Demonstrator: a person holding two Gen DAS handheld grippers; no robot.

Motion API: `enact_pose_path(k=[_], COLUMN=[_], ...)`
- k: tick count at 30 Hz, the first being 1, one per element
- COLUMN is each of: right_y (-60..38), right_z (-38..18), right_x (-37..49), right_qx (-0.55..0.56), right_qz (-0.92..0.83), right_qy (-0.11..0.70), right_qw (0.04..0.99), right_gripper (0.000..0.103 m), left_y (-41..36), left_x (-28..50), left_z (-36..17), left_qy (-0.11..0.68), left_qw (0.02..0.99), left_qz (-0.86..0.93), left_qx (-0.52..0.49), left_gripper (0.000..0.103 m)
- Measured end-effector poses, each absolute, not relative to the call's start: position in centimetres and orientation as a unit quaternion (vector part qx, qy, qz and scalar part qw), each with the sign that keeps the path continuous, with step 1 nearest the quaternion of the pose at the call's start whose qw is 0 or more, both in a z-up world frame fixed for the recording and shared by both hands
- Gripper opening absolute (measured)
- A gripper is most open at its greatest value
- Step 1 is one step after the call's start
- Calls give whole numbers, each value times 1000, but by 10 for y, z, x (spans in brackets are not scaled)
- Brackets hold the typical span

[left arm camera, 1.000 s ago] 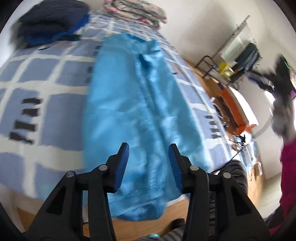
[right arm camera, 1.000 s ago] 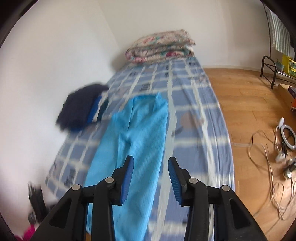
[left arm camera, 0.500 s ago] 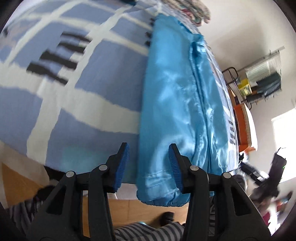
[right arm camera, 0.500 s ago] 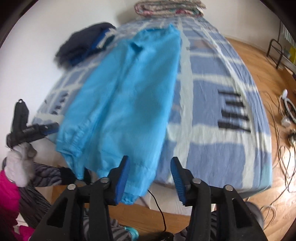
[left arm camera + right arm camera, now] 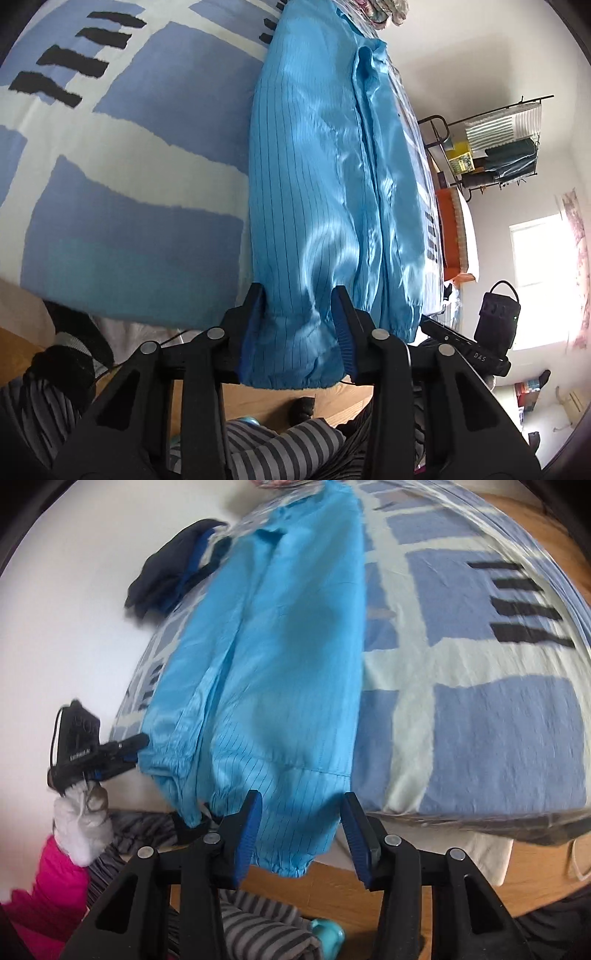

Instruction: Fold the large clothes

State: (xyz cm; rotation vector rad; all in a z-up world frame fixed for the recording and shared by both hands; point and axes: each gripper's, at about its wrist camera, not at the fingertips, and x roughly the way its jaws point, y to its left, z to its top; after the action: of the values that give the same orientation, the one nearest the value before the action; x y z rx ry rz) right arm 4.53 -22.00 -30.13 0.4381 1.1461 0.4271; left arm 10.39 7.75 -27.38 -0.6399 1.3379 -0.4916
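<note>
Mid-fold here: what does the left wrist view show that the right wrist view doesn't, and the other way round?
Left wrist only: a clothes rack and a bright window.

Right wrist only: a dark clothes pile on the bed, and the left gripper at the garment's far cuff. Its jaws have just been closing with the cuff between them. A white-gloved left hand holds it.

Both: the blue garment lying lengthwise on the checked bed cover, its cuffs hanging over the edge above the wooden floor.

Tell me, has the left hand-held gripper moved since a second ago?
Yes. The left hand-held gripper has come down toward the bed's foot edge; its jaws, just closing, now straddle the blue garment's hem.
</note>
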Motion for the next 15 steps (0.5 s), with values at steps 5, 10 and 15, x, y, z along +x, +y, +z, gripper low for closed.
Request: enact_pose_path(k=[5, 10, 15], right_y=[-221, -217, -215], right_z=[-308, -309, -296], right_x=[51, 56, 61], right_qx=[224, 232, 265], right_qz=[220, 243, 258], right_qy=[539, 546, 528], right_qw=[781, 768, 764], right_gripper=[47, 19, 1], left_y=[69, 67, 74], left_x=[102, 100, 101], left_z=[-272, -271, -256], left_qy=[606, 605, 591], left_qw=[720, 720, 711], left_qz=[-220, -227, -240], left_qx=[-256, -254, -295], left_gripper=[22, 5, 2])
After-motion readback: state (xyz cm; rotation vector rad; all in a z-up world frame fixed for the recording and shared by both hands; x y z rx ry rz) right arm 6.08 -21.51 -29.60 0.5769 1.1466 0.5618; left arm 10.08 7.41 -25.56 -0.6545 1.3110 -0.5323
